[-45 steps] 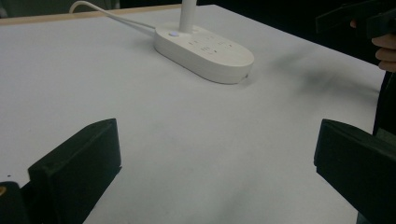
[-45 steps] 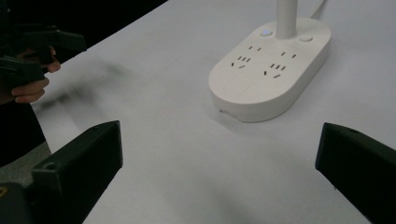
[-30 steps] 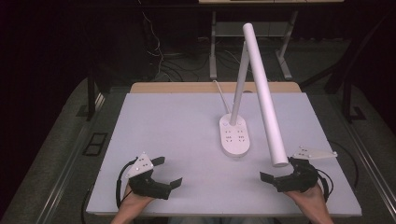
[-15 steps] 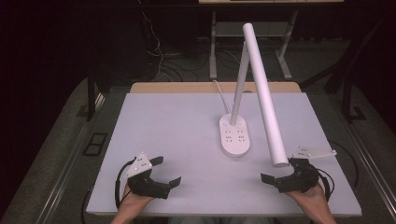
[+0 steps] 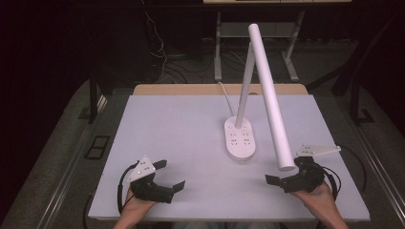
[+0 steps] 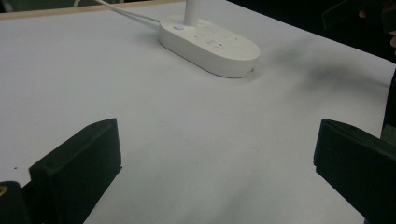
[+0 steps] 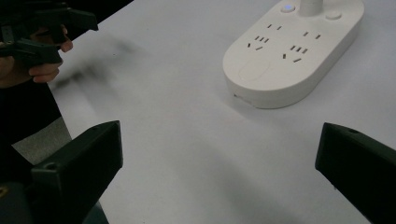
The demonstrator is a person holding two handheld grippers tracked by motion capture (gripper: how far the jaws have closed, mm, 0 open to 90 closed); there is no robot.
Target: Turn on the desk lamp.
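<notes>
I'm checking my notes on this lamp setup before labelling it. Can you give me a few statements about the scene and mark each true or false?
1. Both the left gripper and the right gripper are open. True.
2. The right gripper holds the lamp head. False: it holds nothing.
3. The lamp base has sockets on top. True.
4. The lamp base lies on its side. False: it sits flat on the table.
5. A white cord leaves the base. True.

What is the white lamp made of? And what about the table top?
The white desk lamp's oval base looks like smooth matte plastic: moulded rounded edges, socket slots cut in, no shine. Its long white tube head looks the same, though it could be painted metal. The pale grey table top looks like a flat matte board or laminate.
</notes>
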